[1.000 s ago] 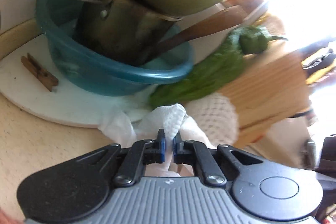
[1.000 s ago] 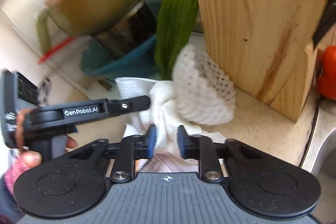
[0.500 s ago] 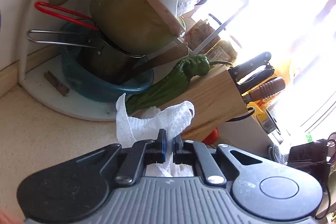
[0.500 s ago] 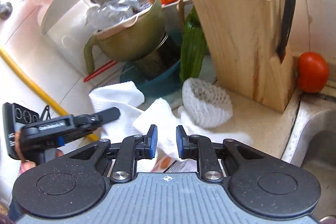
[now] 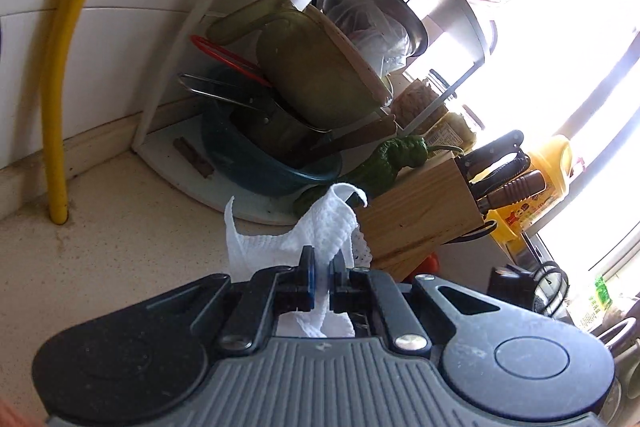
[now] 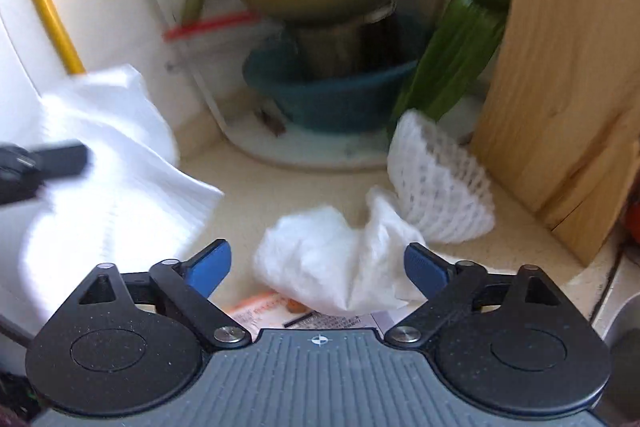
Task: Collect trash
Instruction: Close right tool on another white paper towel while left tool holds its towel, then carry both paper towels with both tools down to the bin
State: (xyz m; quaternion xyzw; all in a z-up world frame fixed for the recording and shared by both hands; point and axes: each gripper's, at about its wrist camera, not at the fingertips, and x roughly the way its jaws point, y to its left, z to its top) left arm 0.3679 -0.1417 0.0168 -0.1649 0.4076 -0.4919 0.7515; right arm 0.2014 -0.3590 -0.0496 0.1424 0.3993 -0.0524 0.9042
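Softly crumpled, the embossed white paper towel (image 5: 320, 227) rises above clamped jaws.

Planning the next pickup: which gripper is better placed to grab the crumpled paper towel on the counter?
Right. The right gripper has just been opening and frames the crumpled paper towel, pads clear of it. The left gripper is shut on another paper towel.

Each tool (image 6: 318, 265) has a ribbed grey body, black linkage arms with silver screws, and blue fingertips (image 6: 210, 265).
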